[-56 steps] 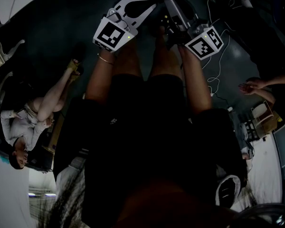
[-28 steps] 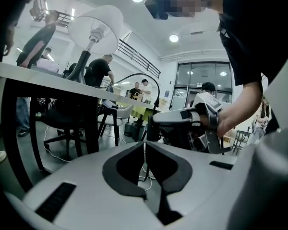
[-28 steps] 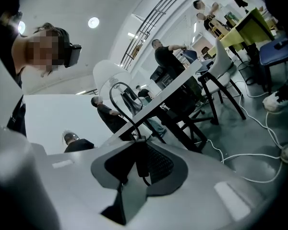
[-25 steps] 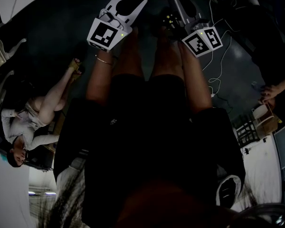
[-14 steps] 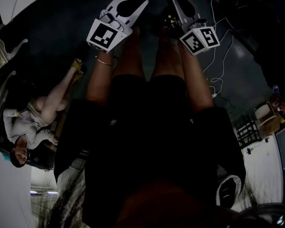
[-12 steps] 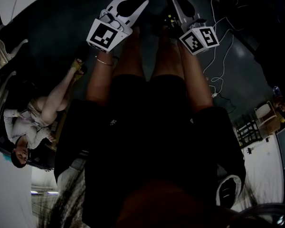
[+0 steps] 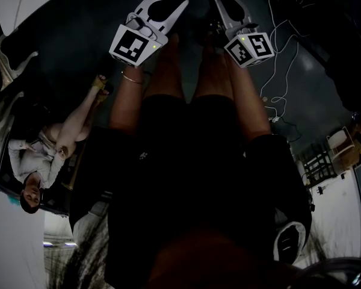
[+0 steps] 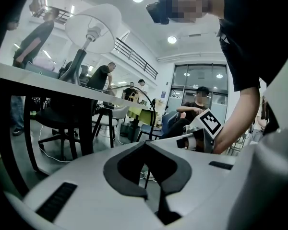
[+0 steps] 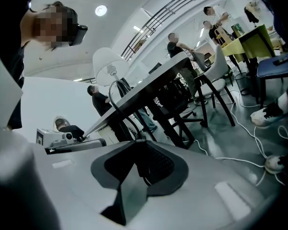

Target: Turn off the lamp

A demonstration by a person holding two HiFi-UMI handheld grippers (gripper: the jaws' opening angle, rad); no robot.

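Holding both tools low, below tabletop level.

left tongs (image 8: 144, 145): tips pressed together, nothing btwn them, idle.

right tongs (image 9: 134, 140): tips closed onto a thin black cord (image 9: 121, 115) that arcs down from the table (image 9: 153, 75) straight into the pinch. Looks like a grip on the cord, maybe on an inline switch, but no switch is visible, so can't confirm.

lamp (image 8: 93, 25): white shade, stands on the table, up and left of the left tongs, well apart. From the right tongs it's also above and left, past the top of the cord. Can't tell if lit or off. Neither tool touches the lamp itself.

Judgement: prob at the switching step, not clearly done yet.

What could go wrong:
1. Right tongs drag the cord downward, so the pull goes to the lamp. It seems to sit near the table edge and could slide or tip.
2. Pinch lands on bare cord, not a button, so no click and the lamp stays on.
3. Cord is thin and held only at the very tips, so it could slip out w/ any twist of the wrist.
4. Left tongs are empty and steady nothing, so no backup if the cord jerks.
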